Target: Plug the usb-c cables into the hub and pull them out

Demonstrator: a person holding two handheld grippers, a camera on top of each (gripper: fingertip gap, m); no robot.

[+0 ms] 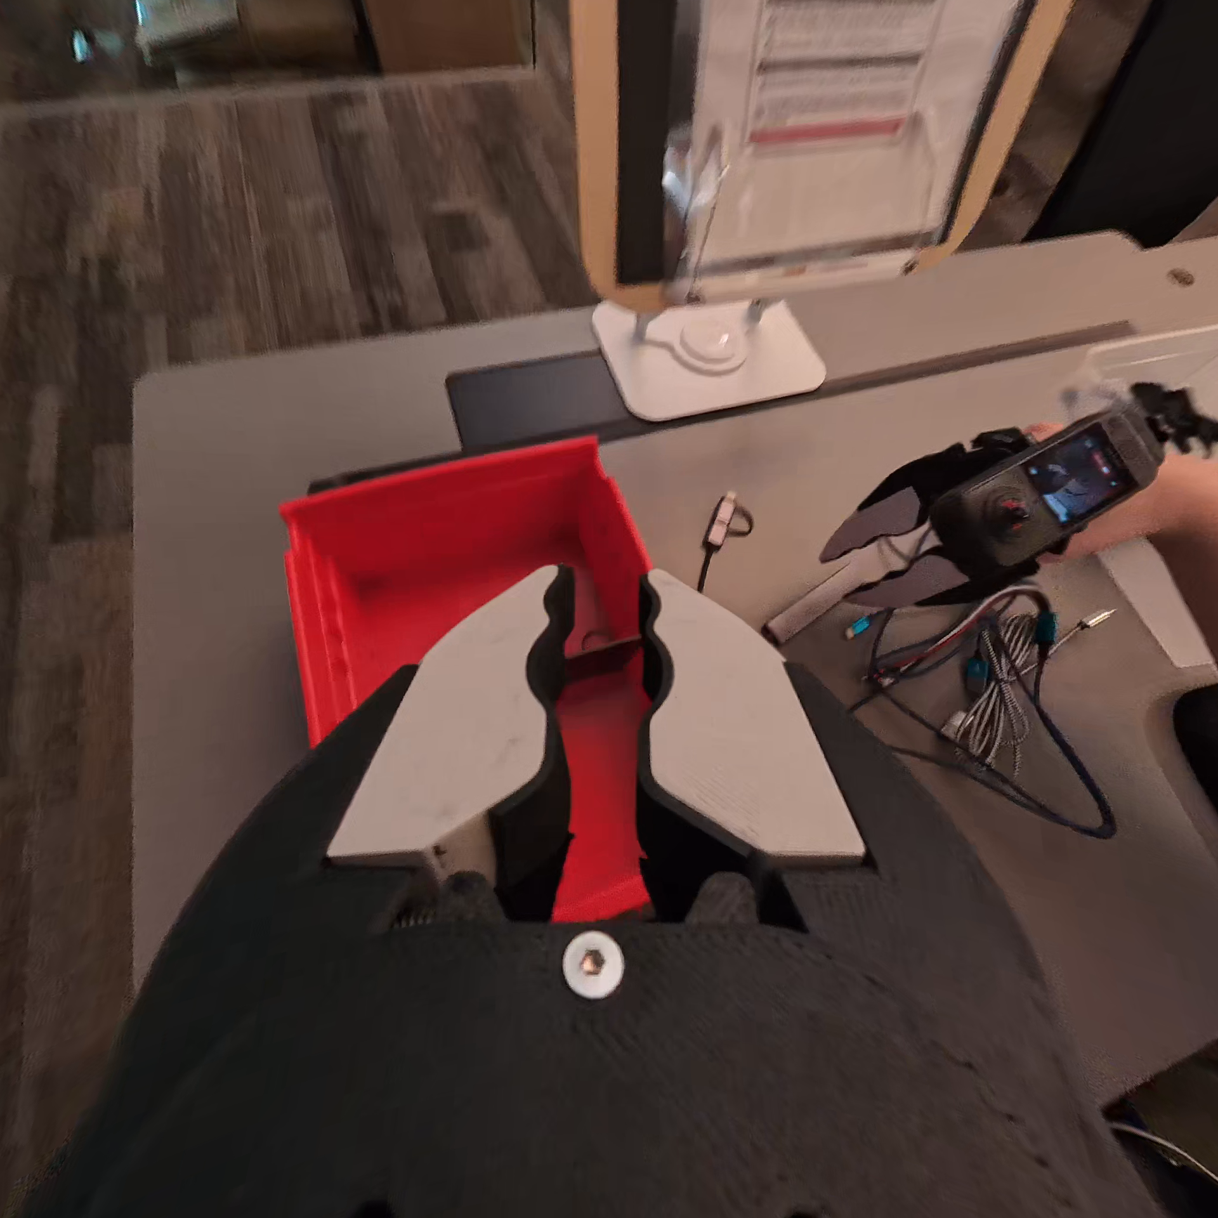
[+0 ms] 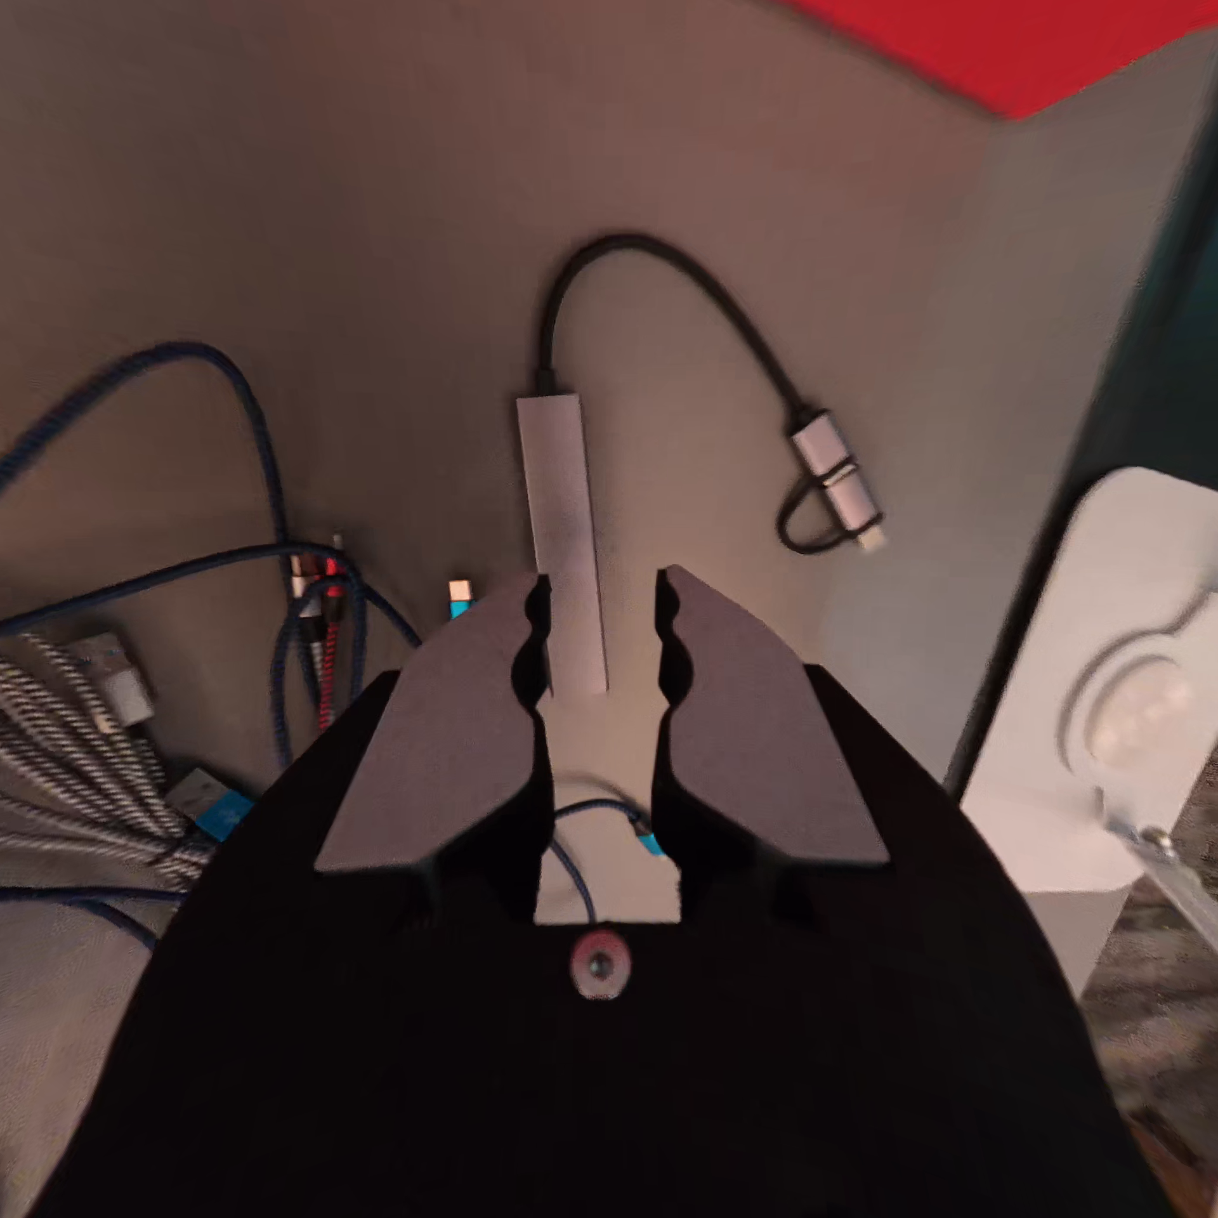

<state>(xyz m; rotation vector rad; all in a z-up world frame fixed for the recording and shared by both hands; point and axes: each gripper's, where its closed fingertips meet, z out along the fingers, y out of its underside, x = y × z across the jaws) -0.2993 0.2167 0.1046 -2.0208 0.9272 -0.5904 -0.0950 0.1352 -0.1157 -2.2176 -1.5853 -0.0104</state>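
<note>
A slim silver hub (image 2: 563,527) lies on the grey table, with a black lead curling to a silver plug adapter (image 2: 837,481). My right gripper (image 2: 600,580) is open and empty just above the hub's near end, its left finger over the hub's edge. A tangle of braided cables (image 2: 310,593) with blue-tipped plugs (image 2: 459,598) lies left of the hub. My left gripper (image 1: 606,580) is open and empty over the red bin (image 1: 448,527). In the left wrist view the right gripper (image 1: 876,560) hovers above the hub (image 1: 811,609) and the cables (image 1: 988,698).
A white stand base (image 1: 712,359) holding a framed sheet stands at the table's back; it also shows in the right wrist view (image 2: 1133,692). A dark pad (image 1: 527,402) lies behind the bin. A person's hand (image 1: 1160,507) holds the right gripper. The table edge is left of the bin. Spacing between my two grippers at the tips: around 30 cm. My right gripper's tips are some 4 cm from the slim silver hub (image 2: 563,527). It turns up in the left wrist view (image 1: 806,609) as well.
</note>
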